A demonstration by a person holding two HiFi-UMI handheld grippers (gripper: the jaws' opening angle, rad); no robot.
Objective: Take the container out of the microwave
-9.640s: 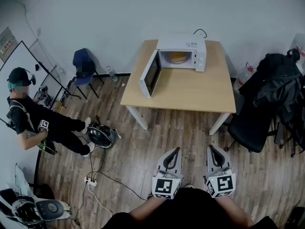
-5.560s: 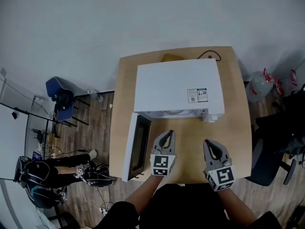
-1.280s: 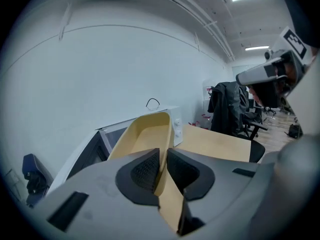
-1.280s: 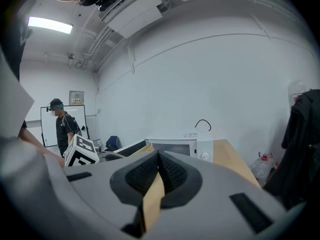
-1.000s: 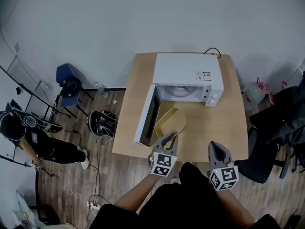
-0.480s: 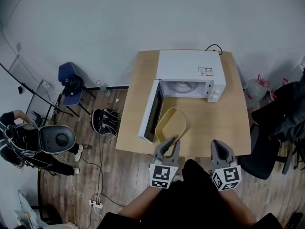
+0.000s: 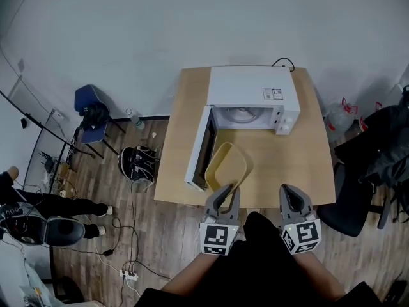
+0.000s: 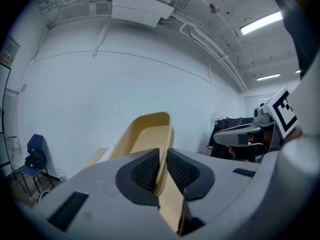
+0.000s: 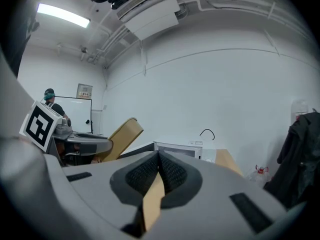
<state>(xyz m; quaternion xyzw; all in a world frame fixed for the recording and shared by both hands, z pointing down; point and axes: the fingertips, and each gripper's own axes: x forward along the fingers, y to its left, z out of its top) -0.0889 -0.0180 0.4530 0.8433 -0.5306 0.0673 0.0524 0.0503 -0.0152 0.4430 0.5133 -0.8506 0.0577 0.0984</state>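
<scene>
A shallow yellow container (image 7: 227,166) hangs tilted in the air over the table's front edge, in front of the white microwave (image 7: 252,93). The microwave's door (image 7: 198,148) stands open to the left and its cavity shows only the glass turntable. My left gripper (image 7: 223,194) is shut on the container's near rim; in the left gripper view the pads (image 8: 145,170) pinch the rim of the container (image 8: 145,136). My right gripper (image 7: 291,198) is off to the right, shut and empty, its pads (image 9: 150,171) pressed together. The right gripper view shows the container (image 9: 122,136) to its left.
The wooden table (image 7: 300,165) carries the microwave at its back. A blue chair (image 7: 89,112) and a bag (image 7: 137,165) are on the floor to the left, a black chair with dark jackets (image 7: 374,155) to the right. A person (image 7: 32,219) sits low at far left.
The left gripper has risen and drawn back from the microwave with the container, which now tilts more steeply. The right gripper has shifted a little. The person at far left has moved.
</scene>
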